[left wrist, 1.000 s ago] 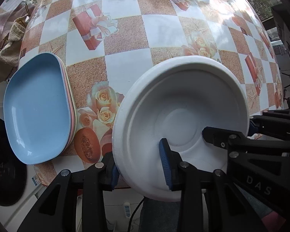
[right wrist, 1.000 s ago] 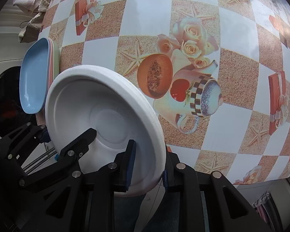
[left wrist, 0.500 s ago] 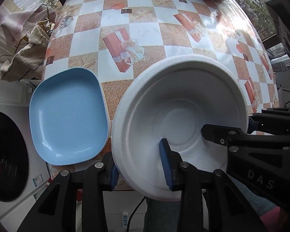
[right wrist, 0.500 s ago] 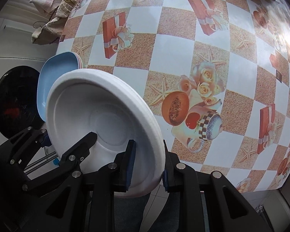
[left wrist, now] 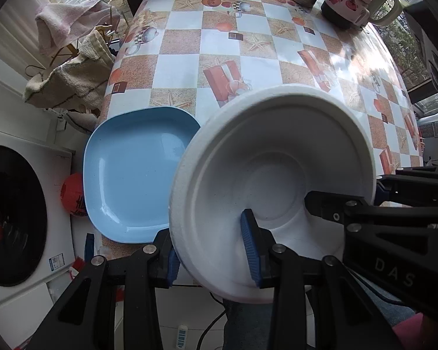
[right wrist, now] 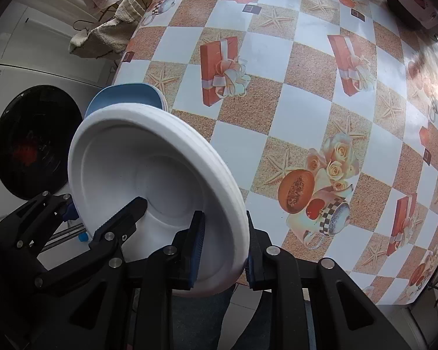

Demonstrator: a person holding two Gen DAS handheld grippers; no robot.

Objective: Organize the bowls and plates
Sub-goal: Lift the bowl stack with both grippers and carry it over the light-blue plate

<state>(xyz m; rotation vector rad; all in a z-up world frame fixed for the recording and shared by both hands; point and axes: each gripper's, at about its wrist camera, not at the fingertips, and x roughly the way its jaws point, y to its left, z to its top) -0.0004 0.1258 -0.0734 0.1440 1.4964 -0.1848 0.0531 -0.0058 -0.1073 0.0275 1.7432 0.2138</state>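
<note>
While both tongs, left [left wrist: 213,250] and right [right wrist: 223,243], pinch one white bowl [left wrist: 273,192], one blue plate [left wrist: 134,175] lies beside.

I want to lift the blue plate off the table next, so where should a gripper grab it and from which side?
Grip the blue plate by its raised rim at the near edge, coming in from the table's near side. That edge overhangs the table, leaving room for a finger beneath. Both grippers are shut on the white bowl, so one must let go first.
</note>
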